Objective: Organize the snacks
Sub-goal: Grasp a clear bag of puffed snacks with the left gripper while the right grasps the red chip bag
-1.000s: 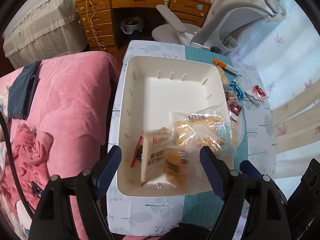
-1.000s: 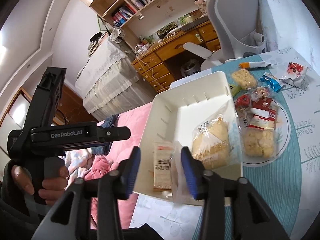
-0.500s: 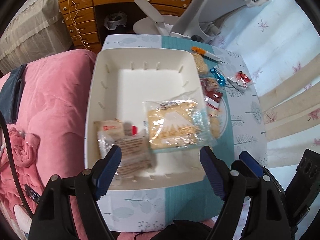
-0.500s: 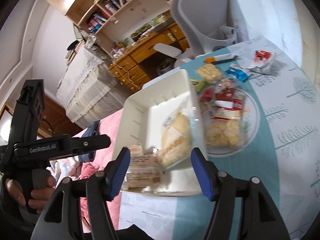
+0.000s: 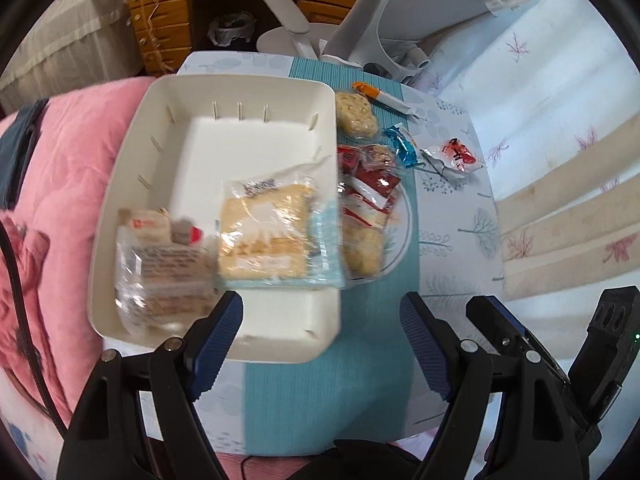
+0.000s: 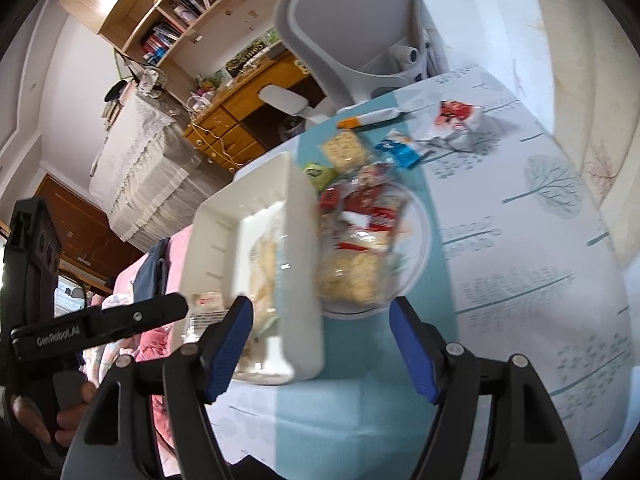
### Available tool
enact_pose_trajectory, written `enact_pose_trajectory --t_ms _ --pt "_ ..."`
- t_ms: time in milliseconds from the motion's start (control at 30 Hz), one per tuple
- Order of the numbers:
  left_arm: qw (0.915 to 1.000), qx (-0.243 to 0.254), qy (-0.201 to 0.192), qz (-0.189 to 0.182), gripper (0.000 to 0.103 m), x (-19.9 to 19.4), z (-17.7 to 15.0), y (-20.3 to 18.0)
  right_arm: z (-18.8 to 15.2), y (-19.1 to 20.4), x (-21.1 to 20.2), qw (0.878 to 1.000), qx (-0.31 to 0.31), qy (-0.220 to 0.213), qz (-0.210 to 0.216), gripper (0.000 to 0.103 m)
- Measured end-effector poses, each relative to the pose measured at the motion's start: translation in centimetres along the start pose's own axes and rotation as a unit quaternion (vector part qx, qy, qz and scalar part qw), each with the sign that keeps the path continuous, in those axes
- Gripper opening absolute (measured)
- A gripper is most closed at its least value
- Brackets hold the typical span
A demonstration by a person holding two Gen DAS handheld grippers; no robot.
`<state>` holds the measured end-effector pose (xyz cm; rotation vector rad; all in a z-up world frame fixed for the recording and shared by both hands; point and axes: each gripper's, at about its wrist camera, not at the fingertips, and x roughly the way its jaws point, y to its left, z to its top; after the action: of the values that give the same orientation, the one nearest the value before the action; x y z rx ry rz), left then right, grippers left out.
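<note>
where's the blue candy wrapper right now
In the left wrist view the blue candy wrapper lies on the table right of the white bin, beside the plate.

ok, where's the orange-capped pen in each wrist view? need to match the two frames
Left wrist view: the orange-capped pen lies upper centre-right, on the table past the white bin's far right corner, beside a rice-cake snack.
Right wrist view: the pen lies upper centre, just above the same snack, in front of the grey chair.
Shared landmark: the blue candy wrapper, a little nearer the camera than the pen in both views.
</note>
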<state>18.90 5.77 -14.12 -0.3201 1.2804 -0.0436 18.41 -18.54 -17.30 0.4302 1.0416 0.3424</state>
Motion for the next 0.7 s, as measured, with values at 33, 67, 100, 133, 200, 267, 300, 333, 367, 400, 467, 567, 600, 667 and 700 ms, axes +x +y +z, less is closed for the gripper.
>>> enact_pose_trajectory --t_ms 33,67,100,133,200,267,300,333,367,400,467,567,600,667,700 --pt "0.9999 -0.011 0.0 -0.002 0.08 0.3 -0.2 -0.6 0.4 -0.5 -0.2 1.0 0.0 0.0 -0.002 0.071" --pt "0.9998 -0.019 0.0 -0.002 0.08 0.5 -0.3 -1.0 1.0 -1.3 -0.4 1.0 0.0 0.0 -0.005 0.071" --pt "0.9996 -0.027 0.001 0.0 0.08 0.7 -0.5 -1.3 1.5 -1.7 -0.7 1.0 0.0 -0.001 -0.007 0.071" --pt "0.9992 -0.039 0.002 0.003 0.08 1.0 -0.7 -1.8 2.0 -2.2 -0.8 1.0 0.001 -0.002 -0.008 0.071" --pt "0.9973 -0.073 0.004 0.005 0.08 1.6 -1.0 -2.6 3.3 -3.3 -1.2 1.0 0.0 -0.005 -0.013 0.071" --pt "0.9952 -0.098 0.004 0.007 0.08 2.1 -1.0 -3.3 4.5 -4.3 -1.3 1.0 -0.004 -0.006 -0.019 0.071" --pt "0.9935 -0.113 0.003 0.012 0.08 2.4 -1.1 -3.8 5.1 -4.9 -1.3 1.0 -0.004 -0.007 -0.022 0.071" --pt "0.9924 -0.122 0.004 0.013 0.08 2.6 -1.0 -4.0 5.6 -5.2 -1.3 1.0 -0.004 -0.007 -0.023 0.071" --pt "0.9903 -0.138 0.008 0.014 0.08 2.8 -1.0 -4.4 6.1 -5.6 -1.3 1.0 -0.003 -0.007 -0.023 0.071" --pt "0.9886 -0.149 0.012 0.017 0.08 3.1 -0.9 -4.7 7.1 -6.3 -1.2 1.0 0.001 -0.008 -0.019 0.071" --pt "0.9833 -0.179 0.024 0.023 0.08 3.9 -0.6 -5.4 8.4 -7.3 -0.9 1.0 0.008 -0.007 -0.015 0.071" --pt "0.973 -0.226 0.037 0.027 0.08 5.1 -0.5 -5.9 10.3 -8.6 -0.4 1.0 0.019 -0.013 -0.012 0.071" --pt "0.9697 -0.239 0.04 0.029 0.08 5.4 -0.5 -5.9 10.8 -8.9 -0.2 1.0 0.022 -0.015 -0.011 0.071" --pt "0.9599 -0.274 0.048 0.036 0.08 6.5 -0.4 -6.0 11.9 -9.6 0.3 0.999 0.028 -0.017 -0.011 0.071" --pt "0.9562 -0.286 0.05 0.037 0.08 6.9 -0.3 -6.0 12.4 -9.8 0.6 0.999 0.03 -0.018 -0.012 0.071"
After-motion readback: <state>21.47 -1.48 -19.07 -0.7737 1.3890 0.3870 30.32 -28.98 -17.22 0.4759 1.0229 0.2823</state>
